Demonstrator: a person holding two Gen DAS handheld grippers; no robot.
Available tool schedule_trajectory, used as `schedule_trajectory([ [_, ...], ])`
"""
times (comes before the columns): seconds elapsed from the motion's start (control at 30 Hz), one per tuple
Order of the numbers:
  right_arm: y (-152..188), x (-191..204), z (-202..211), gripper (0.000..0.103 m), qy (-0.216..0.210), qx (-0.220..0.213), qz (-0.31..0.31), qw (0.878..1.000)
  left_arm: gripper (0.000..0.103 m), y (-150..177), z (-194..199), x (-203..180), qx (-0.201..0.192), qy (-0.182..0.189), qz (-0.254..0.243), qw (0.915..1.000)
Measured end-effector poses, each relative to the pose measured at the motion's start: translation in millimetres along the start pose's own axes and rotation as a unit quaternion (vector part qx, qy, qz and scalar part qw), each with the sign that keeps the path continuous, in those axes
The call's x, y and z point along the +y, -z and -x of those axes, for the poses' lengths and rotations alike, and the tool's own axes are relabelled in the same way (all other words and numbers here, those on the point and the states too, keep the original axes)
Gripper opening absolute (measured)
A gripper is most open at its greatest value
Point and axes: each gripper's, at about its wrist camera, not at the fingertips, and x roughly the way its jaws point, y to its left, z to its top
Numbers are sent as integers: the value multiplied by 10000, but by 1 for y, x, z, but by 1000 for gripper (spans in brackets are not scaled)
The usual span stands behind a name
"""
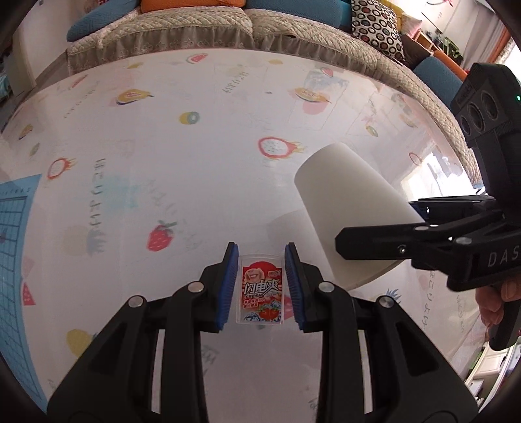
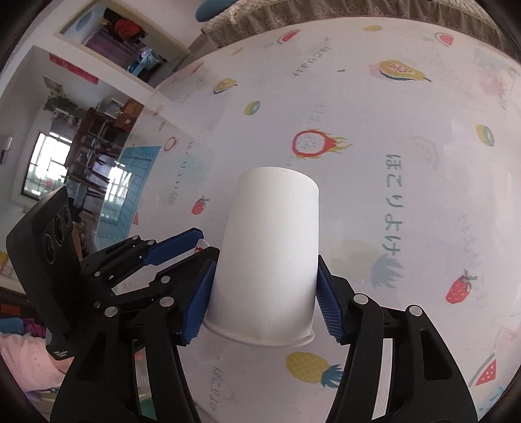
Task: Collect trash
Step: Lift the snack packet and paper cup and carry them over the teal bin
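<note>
A small clear plastic box with a red strawberry label (image 1: pixel 260 293) sits between the blue pads of my left gripper (image 1: pixel 260 250), which is shut on it above the table. A white paper cup (image 2: pixel 267 247) is clamped at its sides by my right gripper (image 2: pixel 265 262), rim towards the camera and base pointing away. In the left wrist view the cup (image 1: pixel 342 201) hangs tilted over the table at the right, with its shadow below it, in the right gripper (image 1: pixel 374 224). The left gripper (image 2: pixel 203 243) shows just left of the cup in the right wrist view.
The table (image 1: pixel 195 146) wears a white cloth printed with fruit. A blue grid mat (image 1: pixel 16 247) lies at its left edge. A sofa with cushions (image 1: pixel 195 29) runs along the far side. A hand (image 1: pixel 498 302) holds the right gripper's handle.
</note>
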Motion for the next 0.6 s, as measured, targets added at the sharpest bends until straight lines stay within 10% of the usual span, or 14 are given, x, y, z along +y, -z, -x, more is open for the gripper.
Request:
schedule_trajectory([
  [0.6,-44,272,-103,60,-609,655,2015,9754,27,75,173,229,-825,-1150,1504,9784],
])
